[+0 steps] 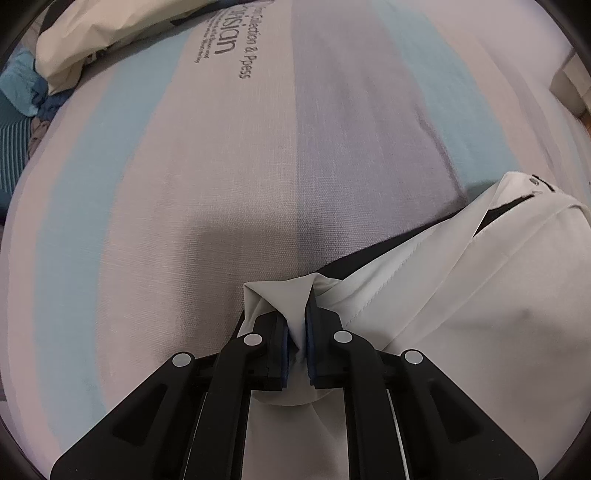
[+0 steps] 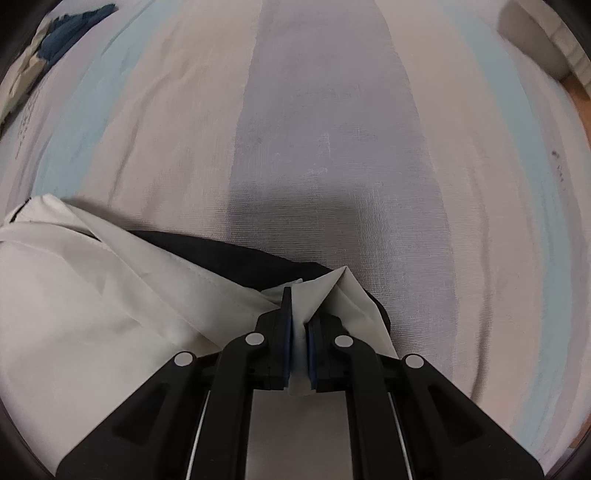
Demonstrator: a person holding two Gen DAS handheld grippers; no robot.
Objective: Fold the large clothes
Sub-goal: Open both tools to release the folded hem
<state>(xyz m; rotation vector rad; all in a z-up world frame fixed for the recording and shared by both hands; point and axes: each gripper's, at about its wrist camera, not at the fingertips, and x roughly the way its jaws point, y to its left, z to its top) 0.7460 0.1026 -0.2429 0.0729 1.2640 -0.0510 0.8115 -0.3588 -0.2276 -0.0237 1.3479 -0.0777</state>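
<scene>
A large white garment with a black inner layer lies on the striped bed sheet. My left gripper is shut on a folded white corner of it, and the cloth stretches away to the right, where a snap button shows. In the right wrist view the same garment spreads to the left. My right gripper is shut on another corner of the garment, with cloth pinched between the blue pads. Both hold their corners just above the sheet.
The sheet has pink, blue and grey stripes with printed text. A cream garment and blue clothes are piled at the far left. A white object and the bed's edge lie at the far right.
</scene>
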